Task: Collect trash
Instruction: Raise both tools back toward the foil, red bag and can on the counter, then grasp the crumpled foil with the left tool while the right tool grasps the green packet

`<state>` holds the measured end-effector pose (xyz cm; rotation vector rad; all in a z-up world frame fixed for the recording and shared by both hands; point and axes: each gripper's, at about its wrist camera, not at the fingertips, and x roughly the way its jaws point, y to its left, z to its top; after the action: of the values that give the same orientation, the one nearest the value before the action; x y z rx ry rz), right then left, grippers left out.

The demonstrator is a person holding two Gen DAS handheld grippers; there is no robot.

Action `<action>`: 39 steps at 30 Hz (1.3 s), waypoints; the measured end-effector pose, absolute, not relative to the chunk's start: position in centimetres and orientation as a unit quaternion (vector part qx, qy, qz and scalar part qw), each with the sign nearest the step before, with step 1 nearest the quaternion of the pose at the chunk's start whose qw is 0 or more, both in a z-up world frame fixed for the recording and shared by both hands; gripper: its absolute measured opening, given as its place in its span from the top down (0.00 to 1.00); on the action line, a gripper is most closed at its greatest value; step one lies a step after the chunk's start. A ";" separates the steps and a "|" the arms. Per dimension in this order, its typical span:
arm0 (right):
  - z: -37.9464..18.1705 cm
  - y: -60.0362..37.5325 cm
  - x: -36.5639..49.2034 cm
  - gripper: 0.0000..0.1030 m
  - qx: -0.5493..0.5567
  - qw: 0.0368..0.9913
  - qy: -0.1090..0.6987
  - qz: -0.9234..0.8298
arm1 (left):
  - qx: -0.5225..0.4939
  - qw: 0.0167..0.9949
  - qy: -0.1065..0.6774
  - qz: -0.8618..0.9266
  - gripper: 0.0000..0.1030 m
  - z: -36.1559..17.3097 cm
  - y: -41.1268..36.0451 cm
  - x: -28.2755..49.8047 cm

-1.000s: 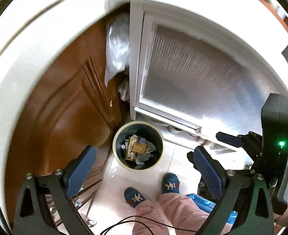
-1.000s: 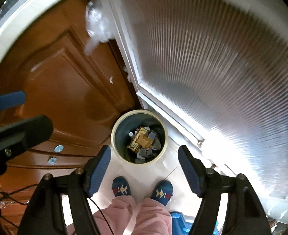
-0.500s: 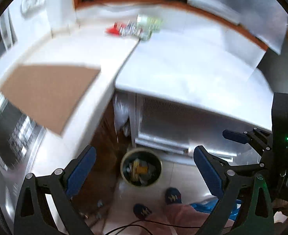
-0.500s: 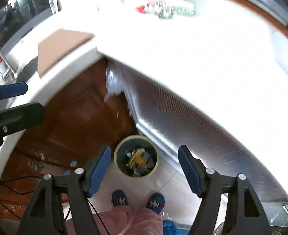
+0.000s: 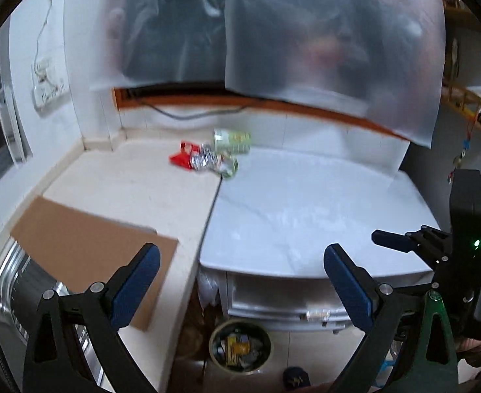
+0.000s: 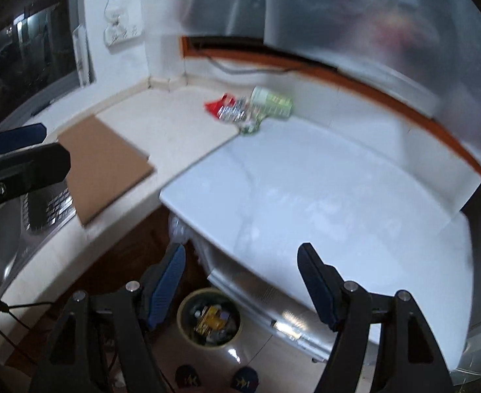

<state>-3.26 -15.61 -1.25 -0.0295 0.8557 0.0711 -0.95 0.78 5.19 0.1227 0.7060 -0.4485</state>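
Observation:
A small pile of trash lies at the back of the counter: a red wrapper (image 5: 182, 159), crumpled silver foil (image 5: 204, 161) and a green-and-white cup (image 5: 232, 139) on its side. The pile also shows in the right wrist view (image 6: 240, 111). A round bin (image 5: 239, 346) with trash in it stands on the floor below the counter edge, also in the right wrist view (image 6: 209, 318). My left gripper (image 5: 238, 281) is open and empty, held in front of the counter. My right gripper (image 6: 242, 281) is open and empty, to the right of the left one.
A brown cardboard sheet (image 5: 86, 245) lies on the beige counter's left part, over a steel sink (image 6: 37, 213). A white worktop (image 5: 305, 216) adjoins on the right. Frosted plastic sheets (image 5: 273, 39) hang behind. My slippered feet (image 6: 214, 378) stand by the bin.
Both grippers have tilted up from looking down at the bin to looking across the counter at the trash pile. Both stay open and empty.

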 end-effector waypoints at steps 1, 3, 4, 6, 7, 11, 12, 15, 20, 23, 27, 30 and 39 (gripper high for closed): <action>-0.6 -15.6 -2.9 0.31 -0.014 0.911 0.410 0.031 | 0.062 0.915 0.335 -0.215 0.03 5.7 0.9 -0.6; 1.0 -15.7 -2.6 0.31 -0.014 0.917 0.399 0.021 | 0.065 0.920 0.324 -0.211 0.03 6.5 1.0 -0.3; 1.8 -15.9 -2.4 0.31 -0.014 0.920 0.392 0.019 | 0.067 0.922 0.318 -0.211 0.03 6.8 1.0 0.1; 3.2 -15.8 -1.9 0.31 -0.012 0.925 0.379 0.013 | 0.070 0.924 0.312 -0.210 0.03 7.3 1.1 0.8; 3.8 -15.8 -1.5 0.31 -0.010 0.927 0.374 0.011 | 0.071 0.925 0.308 -0.209 0.03 7.6 1.0 1.2; 5.4 -15.8 0.6 0.31 0.004 0.933 0.360 0.021 | 0.078 0.930 0.294 -0.208 0.03 8.9 0.6 2.6; 5.6 -15.8 1.3 0.31 0.005 0.934 0.355 0.025 | 0.079 0.930 0.292 -0.207 0.03 9.1 0.4 3.0; 5.8 -15.6 3.6 0.31 -0.007 0.936 0.352 0.028 | 0.070 0.932 0.294 -0.198 0.03 9.4 0.0 5.1; 4.7 -16.0 8.8 0.39 -0.013 0.929 0.365 0.059 | 0.057 0.931 0.316 -0.172 0.03 8.7 -0.7 9.8; 3.3 -16.8 12.4 0.46 -0.003 0.921 0.381 0.081 | 0.049 0.926 0.340 -0.155 0.03 7.5 -1.1 13.5; 0.6 -17.9 17.7 0.47 0.002 0.908 0.405 0.104 | 0.027 0.916 0.374 -0.145 0.03 5.4 -1.9 18.9; -1.9 -18.5 21.5 0.51 0.009 0.896 0.427 0.120 | 0.017 0.909 0.395 -0.130 0.03 3.3 -2.9 23.0; -7.9 -19.2 30.4 0.61 0.023 0.872 0.468 0.146 | -0.002 0.888 0.446 -0.107 0.03 -2.5 -5.7 32.0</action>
<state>30.40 -19.18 -7.92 0.0488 0.9774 0.3042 31.97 -5.69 -2.54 -0.0052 0.9276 -0.2221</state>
